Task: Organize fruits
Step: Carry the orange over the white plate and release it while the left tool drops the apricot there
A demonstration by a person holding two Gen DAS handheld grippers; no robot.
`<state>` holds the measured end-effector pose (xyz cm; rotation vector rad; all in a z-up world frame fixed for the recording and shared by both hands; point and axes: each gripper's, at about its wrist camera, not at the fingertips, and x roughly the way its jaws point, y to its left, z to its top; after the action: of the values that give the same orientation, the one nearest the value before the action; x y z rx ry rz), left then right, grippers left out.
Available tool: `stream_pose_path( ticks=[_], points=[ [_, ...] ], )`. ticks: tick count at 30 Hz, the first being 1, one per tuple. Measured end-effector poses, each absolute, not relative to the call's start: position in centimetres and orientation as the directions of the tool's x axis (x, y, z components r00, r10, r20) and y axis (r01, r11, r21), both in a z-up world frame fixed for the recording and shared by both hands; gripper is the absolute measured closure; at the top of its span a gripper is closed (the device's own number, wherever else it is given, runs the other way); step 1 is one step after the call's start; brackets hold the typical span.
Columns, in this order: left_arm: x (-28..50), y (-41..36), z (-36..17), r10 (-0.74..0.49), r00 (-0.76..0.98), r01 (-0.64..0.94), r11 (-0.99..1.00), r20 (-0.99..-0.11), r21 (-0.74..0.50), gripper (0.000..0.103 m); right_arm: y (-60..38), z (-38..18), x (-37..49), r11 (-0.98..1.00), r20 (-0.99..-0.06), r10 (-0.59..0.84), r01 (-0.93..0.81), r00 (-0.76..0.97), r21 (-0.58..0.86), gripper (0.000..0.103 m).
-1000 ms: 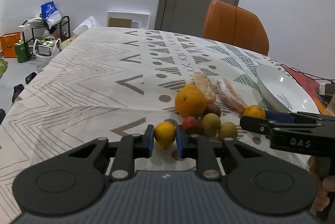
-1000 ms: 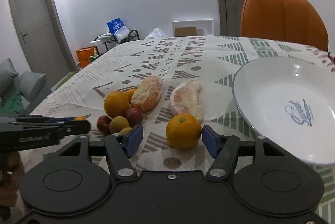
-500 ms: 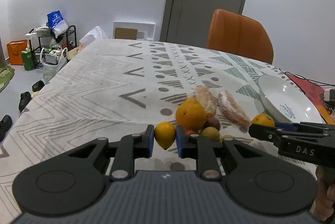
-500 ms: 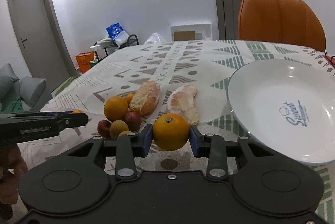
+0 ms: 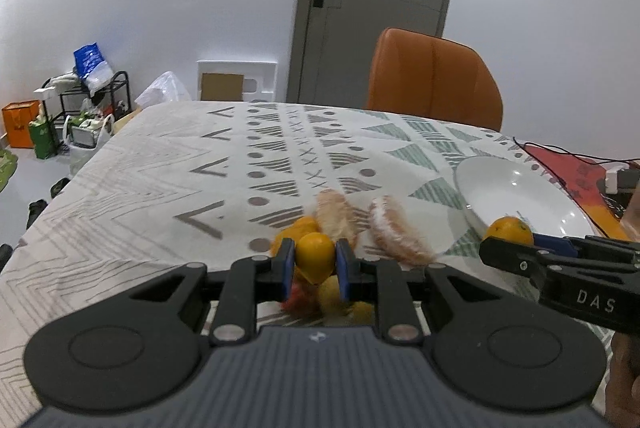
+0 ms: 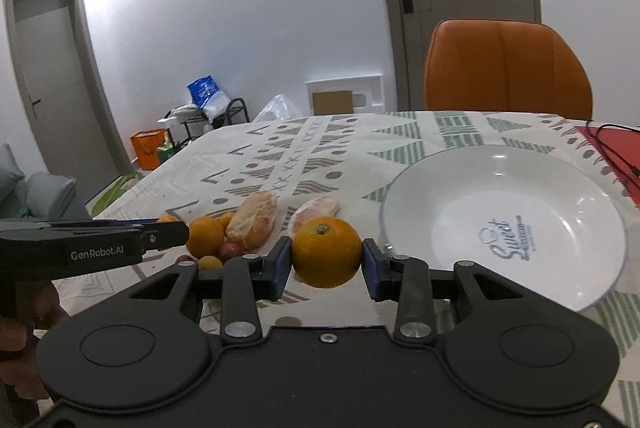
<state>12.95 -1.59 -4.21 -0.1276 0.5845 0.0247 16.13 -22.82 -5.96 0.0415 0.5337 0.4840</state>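
1. The left hand-held gripper (image 5: 315, 270) is clamped on a small yellow fruit (image 5: 315, 260) held above the pile (image 6: 224, 234).
2. The right hand-held gripper (image 6: 326, 264) pinches an orange (image 6: 326, 253) at its widest part, just beside the plate (image 6: 560, 288).
3. Both fruits are probably firm, round and slippery, so they are best gripped across the middle.

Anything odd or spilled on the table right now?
Nothing spilled. Two peeled citrus pieces lie bare on the tablecloth while the white plate sits empty. Both grippers hold fruit cleanly.
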Motion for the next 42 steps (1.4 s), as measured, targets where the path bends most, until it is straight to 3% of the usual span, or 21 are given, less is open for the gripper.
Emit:
stream_pose_path(
  ticks=[20,42],
  points=[
    [15.2,-8.7,-2.9,-0.097,0.853,0.067,0.995,-0.513,-0.077,0.083,-28.8,-5.9,16.5,0.932,-0.445,0.362,-0.313,0.819,0.183,0.068],
    [17.8,-14.6,-3.3,-0.181,0.837,0.175,0.983,-0.516,-0.06,0.083,-33.5,-7.3,16.8,0.953,-0.468,0.294,-0.217,0.833,0.212,0.066]
  ],
)
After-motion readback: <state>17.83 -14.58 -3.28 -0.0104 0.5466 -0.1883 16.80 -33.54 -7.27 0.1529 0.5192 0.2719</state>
